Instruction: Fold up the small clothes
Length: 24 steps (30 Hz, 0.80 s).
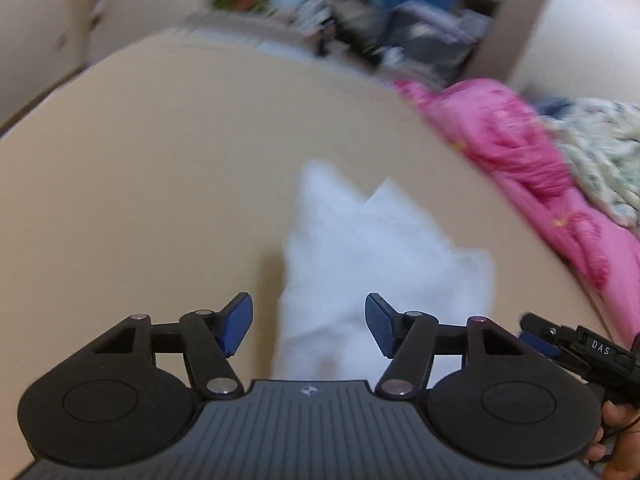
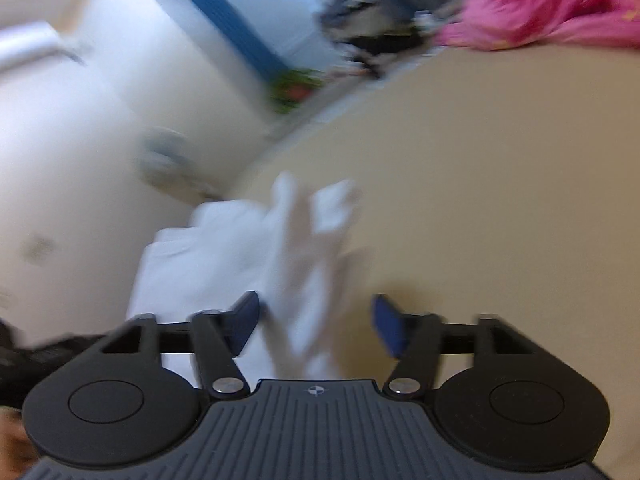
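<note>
It looks like a bedroom at home: a big tan bed, with a pink blanket heaped along its edge.

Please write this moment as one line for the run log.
left gripper: open, empty | right gripper: open, empty | white garment: on beige surface, partly folded | pink cloth: at far right | views blurred
</note>
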{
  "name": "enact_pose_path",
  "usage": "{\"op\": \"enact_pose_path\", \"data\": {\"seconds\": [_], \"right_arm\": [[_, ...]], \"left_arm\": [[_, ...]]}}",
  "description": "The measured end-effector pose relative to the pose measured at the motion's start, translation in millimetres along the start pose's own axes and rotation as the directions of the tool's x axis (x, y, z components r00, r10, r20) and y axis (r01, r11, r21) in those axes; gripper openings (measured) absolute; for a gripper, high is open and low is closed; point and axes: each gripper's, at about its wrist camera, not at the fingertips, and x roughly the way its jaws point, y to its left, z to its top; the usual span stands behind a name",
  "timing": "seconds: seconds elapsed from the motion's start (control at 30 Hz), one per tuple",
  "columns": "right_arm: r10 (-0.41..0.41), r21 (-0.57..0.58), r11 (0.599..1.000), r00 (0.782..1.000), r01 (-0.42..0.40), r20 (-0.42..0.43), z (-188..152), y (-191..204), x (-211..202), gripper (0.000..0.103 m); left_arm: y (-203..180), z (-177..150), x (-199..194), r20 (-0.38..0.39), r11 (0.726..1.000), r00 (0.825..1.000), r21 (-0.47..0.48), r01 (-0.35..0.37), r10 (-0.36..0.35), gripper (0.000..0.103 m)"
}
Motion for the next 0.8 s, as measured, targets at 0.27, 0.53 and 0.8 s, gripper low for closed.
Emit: {"op": "enact_pose_path", "data": {"seconds": [0.27,0.53,0.8], "right_arm": [[0.113,0.072,0.992,0.975,-0.101,-0.192,-17,-4,12,0.066],[0.097,0.067,0.994,0.974,-0.085,-0.206,-29,0,13,0.010],[0.008,0.042,0.999,0.955,0.004,-0.298,-45,-14,33,0.041]], "left_arm": [[32,-62,28,-0.198,0.991,0.978,-0.133,0.032,-0.058,0.065],[41,-76,40,-0.233,0.980,0.957,-0.143,0.140,-0.171,0.021],[55,-99,33,-0.279,0.996,0.956,-0.050,0.078,-0.089,0.035]]}}
